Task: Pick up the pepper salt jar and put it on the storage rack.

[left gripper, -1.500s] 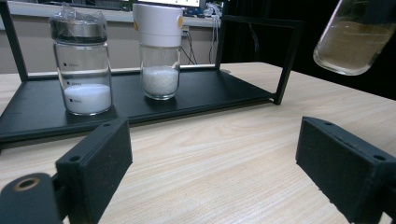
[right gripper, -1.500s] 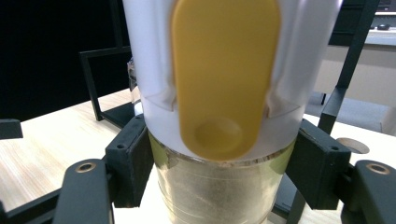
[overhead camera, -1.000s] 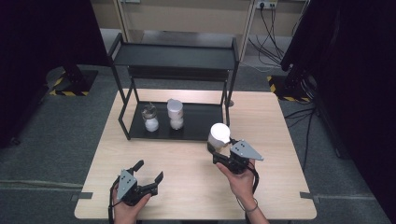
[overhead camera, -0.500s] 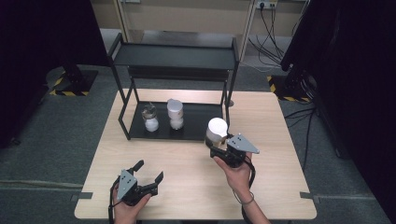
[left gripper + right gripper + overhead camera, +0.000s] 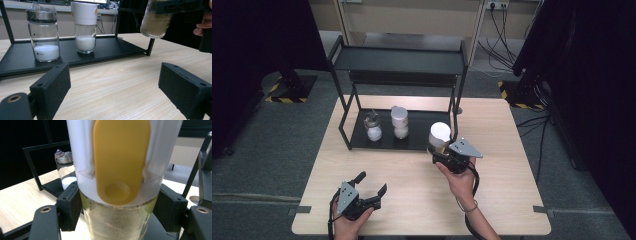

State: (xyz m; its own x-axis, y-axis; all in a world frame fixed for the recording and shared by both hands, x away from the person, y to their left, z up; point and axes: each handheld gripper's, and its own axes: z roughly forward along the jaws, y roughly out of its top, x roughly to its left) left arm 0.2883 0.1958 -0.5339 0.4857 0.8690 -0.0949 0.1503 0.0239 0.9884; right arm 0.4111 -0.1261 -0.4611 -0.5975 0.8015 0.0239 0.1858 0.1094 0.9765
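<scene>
My right gripper [image 5: 443, 156] is shut on a glass jar [image 5: 440, 136] of tan powder with a white cap, held above the table just before the right end of the black rack's lower shelf [image 5: 418, 131]. In the right gripper view the pads [image 5: 71, 207] press both sides of the held jar's [image 5: 120, 220] glass under its white cap with a yellow flap. My left gripper [image 5: 368, 186] rests open near the table's front edge; its jaws stand wide apart around bare wood [image 5: 117, 85]. The left gripper view has the held jar [image 5: 155, 23] hanging at upper right.
Two jars of white powder stand on the lower shelf: a film-covered one [image 5: 373, 128] [image 5: 44, 37] and a white-capped one [image 5: 399, 122] [image 5: 85, 27]. The rack's top shelf [image 5: 397, 60] overhangs them, and its right post [image 5: 456, 117] is close to the held jar. Bare tabletop [image 5: 412, 195] lies between the hands.
My right gripper has carried the jar a little farther from the person and slightly left, closer to the rack. The left gripper has stayed put and open.
</scene>
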